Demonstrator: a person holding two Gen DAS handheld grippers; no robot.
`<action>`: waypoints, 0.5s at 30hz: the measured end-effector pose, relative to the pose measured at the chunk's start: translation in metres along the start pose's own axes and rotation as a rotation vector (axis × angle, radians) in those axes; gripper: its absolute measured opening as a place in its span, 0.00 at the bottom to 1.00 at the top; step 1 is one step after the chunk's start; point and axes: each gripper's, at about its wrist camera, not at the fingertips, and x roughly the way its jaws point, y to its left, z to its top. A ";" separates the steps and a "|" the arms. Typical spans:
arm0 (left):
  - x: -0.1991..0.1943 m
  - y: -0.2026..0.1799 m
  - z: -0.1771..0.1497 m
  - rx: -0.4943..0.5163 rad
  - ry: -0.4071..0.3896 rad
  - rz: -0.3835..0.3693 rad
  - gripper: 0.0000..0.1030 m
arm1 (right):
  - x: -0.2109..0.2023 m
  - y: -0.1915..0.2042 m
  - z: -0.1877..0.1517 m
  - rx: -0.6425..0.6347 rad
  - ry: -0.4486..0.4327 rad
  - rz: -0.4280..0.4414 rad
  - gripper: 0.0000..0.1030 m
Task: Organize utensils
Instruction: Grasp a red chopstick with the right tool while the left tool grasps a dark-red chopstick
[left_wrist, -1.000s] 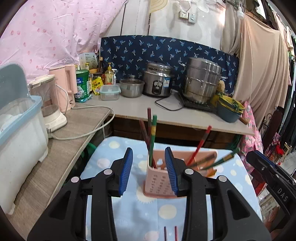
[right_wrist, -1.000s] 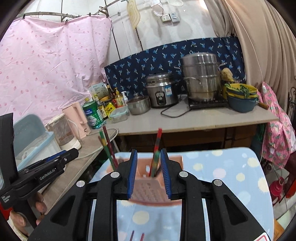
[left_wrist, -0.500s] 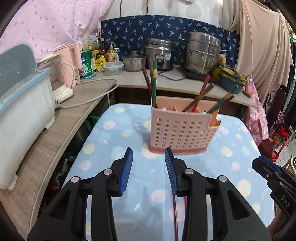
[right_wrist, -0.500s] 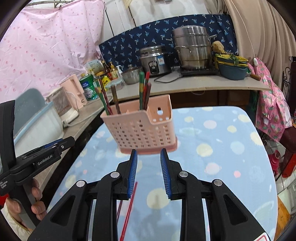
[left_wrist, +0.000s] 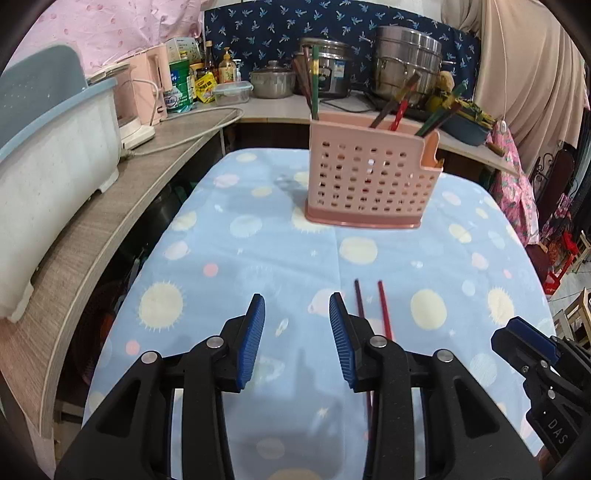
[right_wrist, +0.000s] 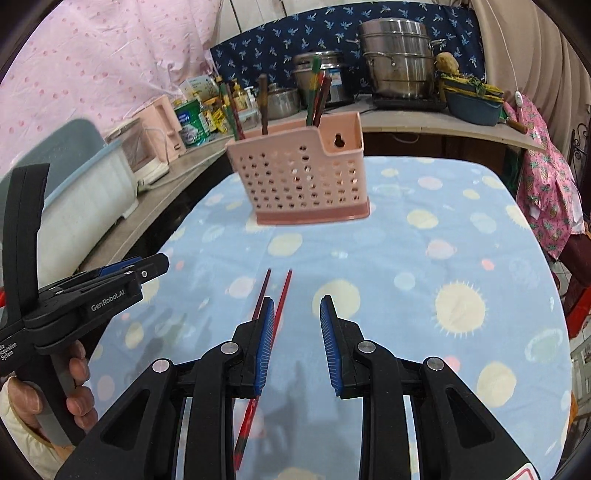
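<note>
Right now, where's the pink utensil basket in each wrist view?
Left wrist: basket upper centre-right, standing on the blue cloth, beyond the open left gripper.
Right wrist: basket upper centre, a little left, beyond the open right gripper.
Shared landmark: two red chopsticks lying on the cloth between grippers and basket.

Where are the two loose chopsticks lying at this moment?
In both views, the two chopsticks lie on the blue tablecloth, nearer than the pink holder.
</note>
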 end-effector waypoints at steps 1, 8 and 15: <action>0.001 0.000 -0.006 0.002 0.009 0.002 0.34 | 0.000 0.002 -0.005 -0.002 0.008 0.001 0.25; -0.002 0.000 -0.037 0.013 0.053 -0.008 0.35 | 0.004 0.018 -0.039 -0.039 0.073 0.004 0.25; -0.005 0.000 -0.056 0.020 0.078 -0.011 0.40 | 0.010 0.033 -0.065 -0.076 0.125 0.022 0.25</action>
